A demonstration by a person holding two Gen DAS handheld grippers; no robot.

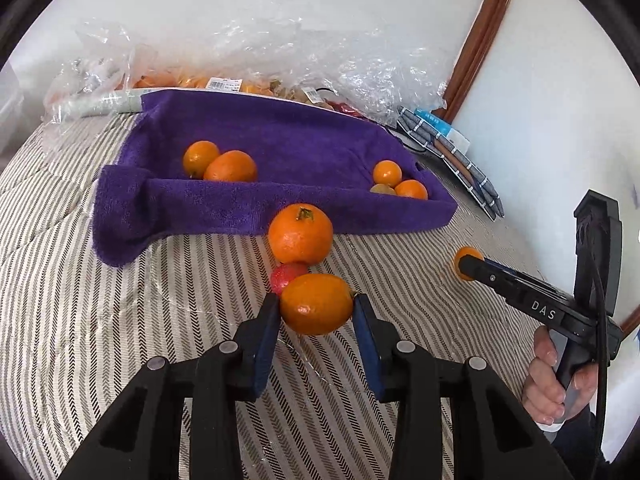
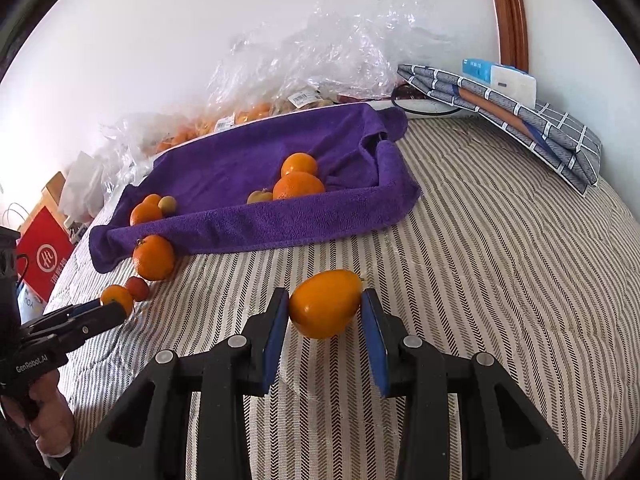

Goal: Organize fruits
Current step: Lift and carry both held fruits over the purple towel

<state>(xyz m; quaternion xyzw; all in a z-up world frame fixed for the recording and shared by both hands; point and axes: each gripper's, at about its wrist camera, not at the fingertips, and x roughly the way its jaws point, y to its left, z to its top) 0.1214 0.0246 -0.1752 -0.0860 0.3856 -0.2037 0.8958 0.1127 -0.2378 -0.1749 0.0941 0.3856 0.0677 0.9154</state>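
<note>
My left gripper [image 1: 316, 304] is shut on an orange [image 1: 316, 304] just above the striped bedcover. Behind it lie a small red fruit [image 1: 287, 275] and a larger orange with a stem [image 1: 300, 233]. My right gripper [image 2: 325, 305] is shut on an oval orange fruit [image 2: 325, 303]; it also shows in the left wrist view [image 1: 464, 263]. A purple towel tray [image 1: 280, 200] holds two oranges [image 1: 220, 164] at its left and small fruits [image 1: 398, 184] at its right. The left gripper shows in the right wrist view [image 2: 116, 300].
Clear plastic bags with more fruit [image 1: 224, 80] lie behind the tray by the wall. A folded grey checked cloth [image 2: 520, 120] with a blue and white box [image 2: 500, 78] lies at the far right. A red bag [image 2: 42, 256] stands left of the bed.
</note>
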